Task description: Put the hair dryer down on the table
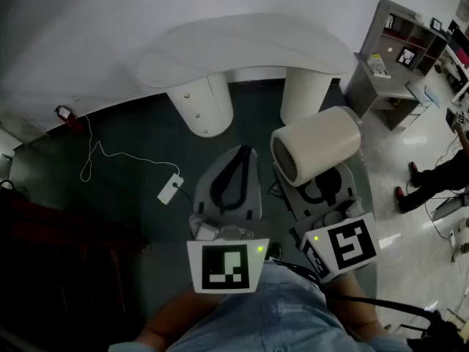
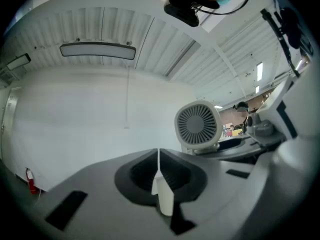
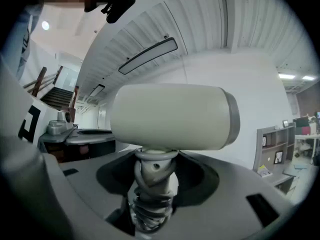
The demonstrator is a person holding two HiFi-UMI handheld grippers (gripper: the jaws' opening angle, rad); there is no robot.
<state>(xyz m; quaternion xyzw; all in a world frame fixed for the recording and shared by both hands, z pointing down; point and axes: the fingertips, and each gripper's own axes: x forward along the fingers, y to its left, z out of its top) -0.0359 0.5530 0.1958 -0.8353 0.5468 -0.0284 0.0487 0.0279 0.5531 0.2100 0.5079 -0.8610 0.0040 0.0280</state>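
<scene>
A cream hair dryer point(image 1: 315, 149) with a round barrel is held up in the air, its cord wound round the handle. My right gripper point(image 1: 322, 188) is shut on that handle point(image 3: 152, 184), and the barrel point(image 3: 170, 116) lies crosswise above the jaws. In the left gripper view the dryer's rear grille point(image 2: 197, 125) shows to the right. My left gripper point(image 1: 236, 160) is beside it on the left, with its jaws together point(image 2: 159, 176) and nothing between them. The white table point(image 1: 242, 50) is ahead of both grippers, and its top is bare.
The table stands on two thick white legs point(image 1: 201, 105) over a dark floor. A white cable with an adapter point(image 1: 170, 189) lies on the floor at left. A grey shelf unit point(image 1: 396, 57) and a person's feet point(image 1: 410, 189) are at right.
</scene>
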